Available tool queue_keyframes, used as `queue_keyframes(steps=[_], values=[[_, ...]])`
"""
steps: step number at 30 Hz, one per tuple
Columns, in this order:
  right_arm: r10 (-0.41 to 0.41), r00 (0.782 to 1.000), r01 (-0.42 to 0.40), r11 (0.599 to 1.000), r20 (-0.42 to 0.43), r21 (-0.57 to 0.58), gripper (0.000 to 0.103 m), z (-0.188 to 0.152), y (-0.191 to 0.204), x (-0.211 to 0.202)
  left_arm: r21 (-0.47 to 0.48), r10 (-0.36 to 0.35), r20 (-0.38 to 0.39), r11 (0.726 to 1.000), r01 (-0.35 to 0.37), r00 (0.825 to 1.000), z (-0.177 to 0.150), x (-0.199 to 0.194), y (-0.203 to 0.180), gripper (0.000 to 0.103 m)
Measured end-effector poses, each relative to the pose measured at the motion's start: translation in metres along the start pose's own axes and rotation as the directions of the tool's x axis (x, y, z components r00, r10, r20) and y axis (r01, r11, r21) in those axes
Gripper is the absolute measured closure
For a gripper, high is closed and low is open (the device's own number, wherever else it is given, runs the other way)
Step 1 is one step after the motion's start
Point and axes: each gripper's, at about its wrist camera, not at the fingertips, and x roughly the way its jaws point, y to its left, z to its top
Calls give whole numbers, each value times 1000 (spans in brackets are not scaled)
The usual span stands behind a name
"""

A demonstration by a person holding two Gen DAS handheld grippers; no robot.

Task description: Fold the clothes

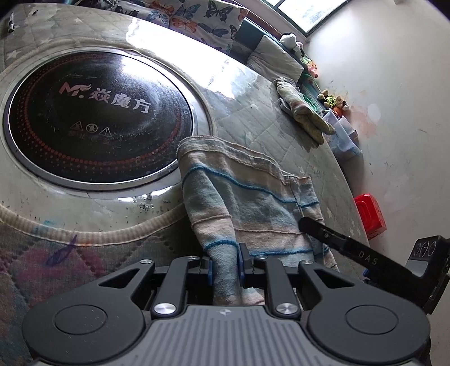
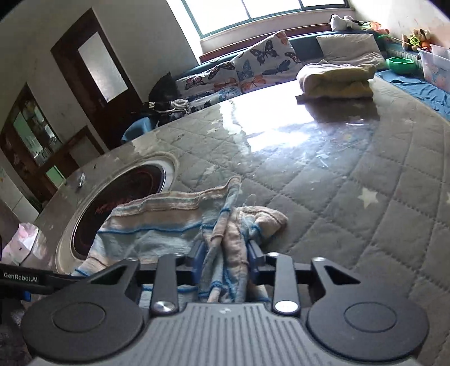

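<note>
The striped cloth lies on the desk, just beside the round black cooker plate set into the desk top. One edge of the cloth lies over the rim of that plate. The cloth is pale with thin blue lines, and it is bunched up where it is being held.

The left hand-held gripper is clamped on a fold of the cloth; its blue pads press on it from both sides. The right hand-held gripper is clamped on a thick twisted bunch of the same cloth, on the side away from the plate.

Farther from the plate, near the far edge of the desk, sits a folded pile of clothes. Past the desk, a butterfly pillow leans under the window. Soft toys sit along the wall. A red box is on the floor by the desk.
</note>
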Motion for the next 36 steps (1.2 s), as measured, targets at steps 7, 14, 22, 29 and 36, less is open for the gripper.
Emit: queue_keyframes(steps=[7,14,22,29,36], values=[[22,999,-25,998,38,62,88,-2,-7,-6,25,9,3,1000,-9,1000,2,-1,-4,86],[32,992,-40,997,124,63,91,6,-3,-27,90,18,33,996,-21,999,18,-8,-24,87],[-38,980,33,999,194,29,91,32,-7,-45,163,29,36,986,-34,999,38,6,-58,87],[-93,968,96,995,234,1,91,51,-15,-57,182,15,26,983,-20,1000,47,27,-80,90],[-151,956,152,988,252,17,91,60,-30,-63,210,10,14,978,-13,1000,56,44,-103,90]])
